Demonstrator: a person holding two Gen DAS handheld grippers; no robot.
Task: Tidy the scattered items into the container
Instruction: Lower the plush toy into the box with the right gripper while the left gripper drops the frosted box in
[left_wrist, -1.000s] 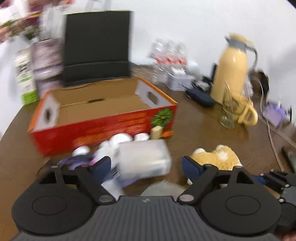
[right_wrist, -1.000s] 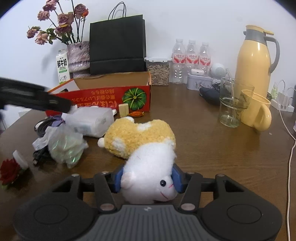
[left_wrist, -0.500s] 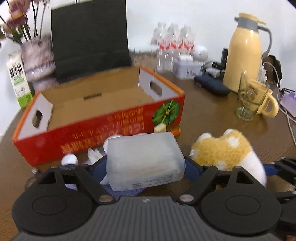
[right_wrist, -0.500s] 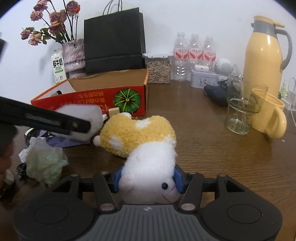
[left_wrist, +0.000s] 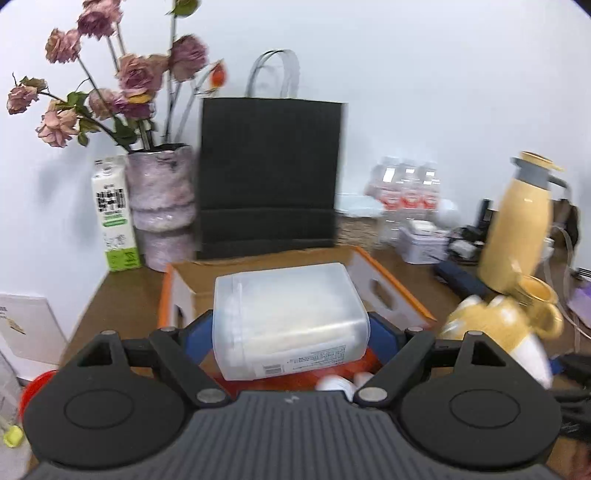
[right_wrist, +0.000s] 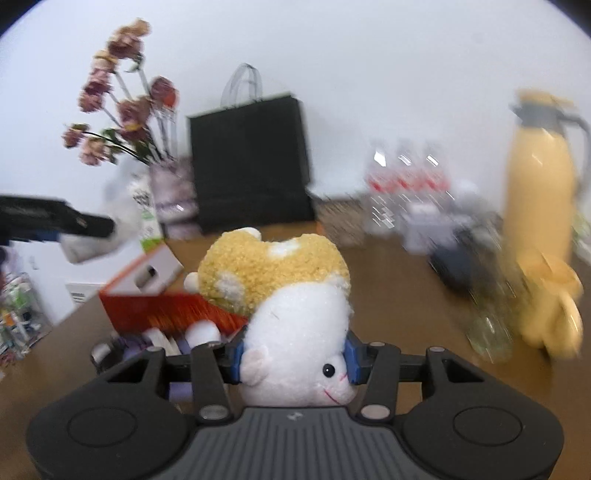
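- Left gripper (left_wrist: 290, 334): clamped on clear tub (left_wrist: 288, 319), held above the red box (left_wrist: 388, 291).
- Right gripper (right_wrist: 293, 356): just closing tighter, clamped on plush (right_wrist: 291, 295), lifted off the bench (right_wrist: 399, 295), beside the box.

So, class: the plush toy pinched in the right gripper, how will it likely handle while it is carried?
Probably soft: the plush toy bulges around the right gripper pads. Likely light and floppy, since its yellow end juts forward unsupported. Unlikely to slip, given fuzzy fabric.
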